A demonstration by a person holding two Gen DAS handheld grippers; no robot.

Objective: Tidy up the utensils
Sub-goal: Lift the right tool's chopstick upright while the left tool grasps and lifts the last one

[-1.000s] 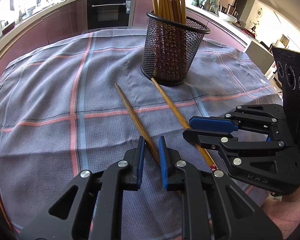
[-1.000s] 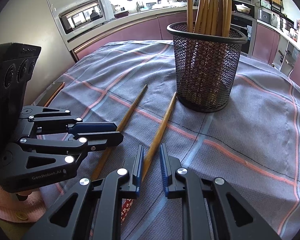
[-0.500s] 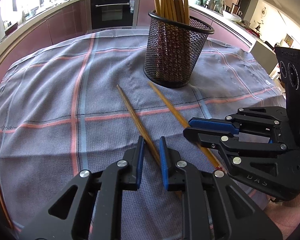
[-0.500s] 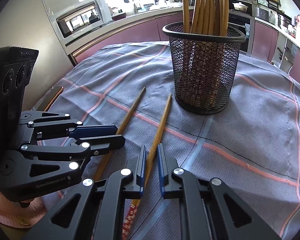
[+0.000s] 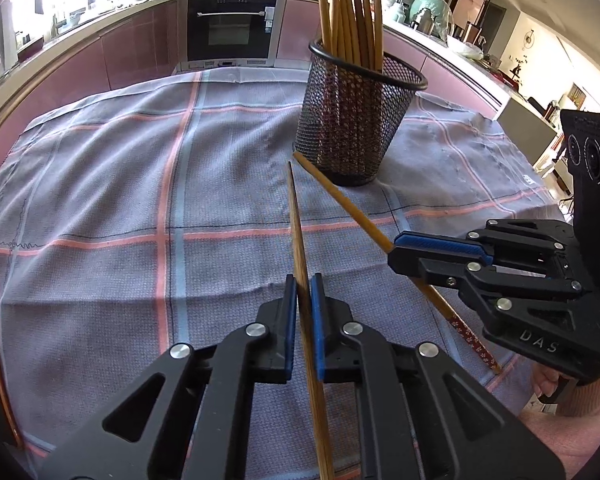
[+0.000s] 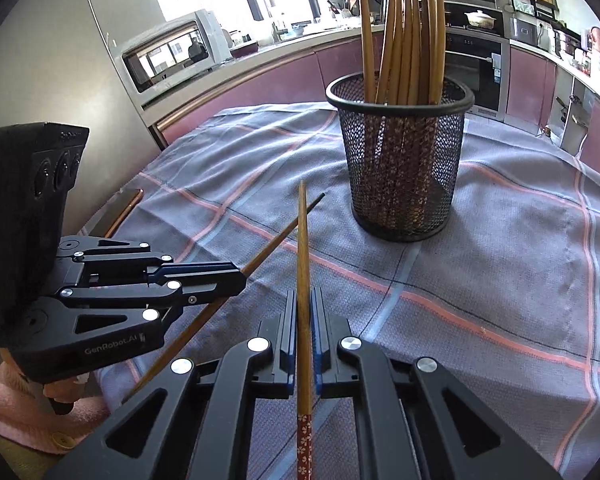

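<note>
Left hand-held gripper (image 5: 303,280) now clamped on darker chopstick (image 5: 296,220), chopstick realigned

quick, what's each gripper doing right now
left gripper: shut on a plain dark wooden chopstick.
right gripper: shut on a lighter wooden chopstick with a red flowered end.

You've got a grey-blue cloth (image 5: 100,208) crossed by pink and pale-blue stripes, a black mesh holder (image 6: 400,160) of tan chopsticks (image 6: 404,40), blue-padded black fingers (image 5: 288,332), and a red floral-tipped chopstick (image 6: 303,320).
</note>
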